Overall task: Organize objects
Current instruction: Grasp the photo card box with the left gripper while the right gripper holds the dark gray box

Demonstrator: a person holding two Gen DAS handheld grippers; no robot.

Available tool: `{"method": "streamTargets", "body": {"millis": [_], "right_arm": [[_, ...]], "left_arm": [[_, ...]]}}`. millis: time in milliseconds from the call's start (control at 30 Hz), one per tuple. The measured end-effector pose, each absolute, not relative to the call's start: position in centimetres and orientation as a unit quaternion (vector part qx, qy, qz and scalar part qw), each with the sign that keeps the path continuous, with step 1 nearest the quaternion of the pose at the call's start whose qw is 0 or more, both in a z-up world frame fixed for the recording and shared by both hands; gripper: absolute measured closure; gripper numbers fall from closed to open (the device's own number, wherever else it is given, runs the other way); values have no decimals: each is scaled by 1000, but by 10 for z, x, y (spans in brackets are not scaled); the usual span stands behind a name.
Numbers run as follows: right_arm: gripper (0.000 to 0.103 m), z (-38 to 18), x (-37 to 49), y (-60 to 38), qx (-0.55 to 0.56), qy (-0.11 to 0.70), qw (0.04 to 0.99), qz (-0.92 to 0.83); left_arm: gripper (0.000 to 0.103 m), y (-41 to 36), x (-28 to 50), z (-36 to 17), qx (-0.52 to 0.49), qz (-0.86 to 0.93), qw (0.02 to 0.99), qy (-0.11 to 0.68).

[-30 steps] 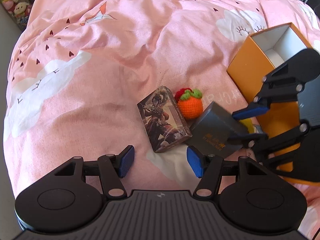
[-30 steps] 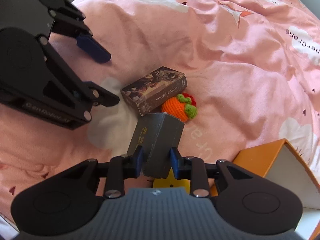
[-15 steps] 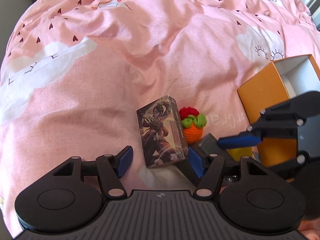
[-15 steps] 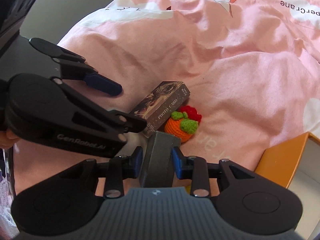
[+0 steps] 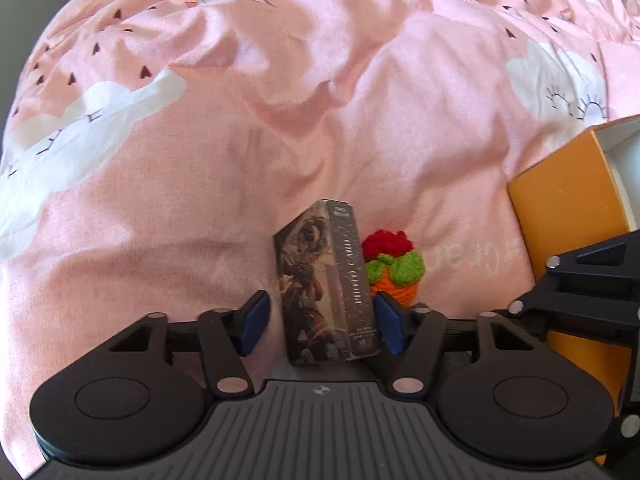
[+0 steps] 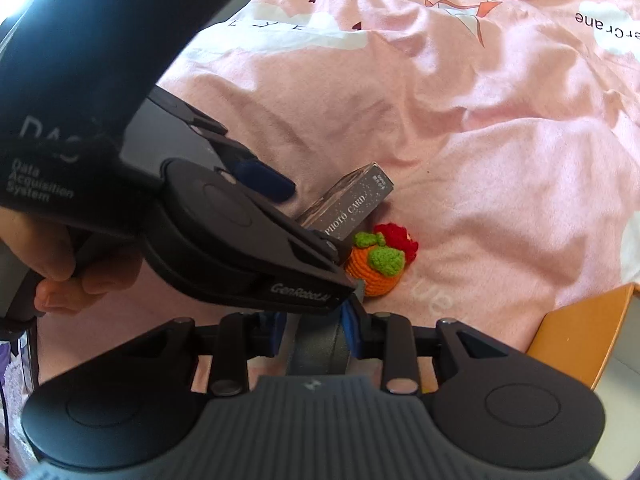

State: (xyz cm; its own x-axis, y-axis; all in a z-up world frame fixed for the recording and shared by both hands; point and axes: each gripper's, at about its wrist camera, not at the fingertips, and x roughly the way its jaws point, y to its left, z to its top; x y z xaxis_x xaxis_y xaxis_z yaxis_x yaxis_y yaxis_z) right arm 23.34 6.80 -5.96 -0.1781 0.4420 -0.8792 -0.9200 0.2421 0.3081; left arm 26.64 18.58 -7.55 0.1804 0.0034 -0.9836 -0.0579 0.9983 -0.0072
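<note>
Left gripper (image 5: 320,322) pointed down at the pink bedspread (image 5: 280,100), jaws half-wide and just been closing, straddling the photo card box (image 5: 326,284). Right blue pad (image 5: 390,328) against or just at the box's side face; left pad (image 5: 252,320) apart from it, a strip of bedspread showing between, so no grip on the box. Box lying on the bedspread with its illustrated face up and the lettered side toward the crocheted orange toy (image 5: 394,270), which sits just beside it, touching or nearly so. Right gripper (image 6: 316,330) narrow, clamped on a dark grey box (image 6: 318,346), both blue pads pressed to its sides; most of that box hidden behind the left tool's black body in the right wrist view. Orange cardboard box (image 5: 568,204) open-topped at the right edge, white inside, near the toy but apart from it. A hand (image 6: 44,256) at the left edge of the right wrist view, wrapped around the left tool's handle.
</note>
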Motion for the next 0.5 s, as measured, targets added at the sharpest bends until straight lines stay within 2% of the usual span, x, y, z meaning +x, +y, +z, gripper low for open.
{"method": "streamTargets", "body": {"millis": [133,167,300,500], "right_arm": [[68,-60,233,71,-241,513,612,552],[62,-60,233,71,-246,513,615,546],[60,-68,236,72,-253,522,628,519],[50,-93,251,67,-226,567,616,498]], "left_arm": [[54,188,265,-76,-32,8,756,653],[55,188,263,-75,-31,9,756,654],[65,183,259,-66,-6,8,764,645],[66,180,262,-63,26,-1,769,638]]}}
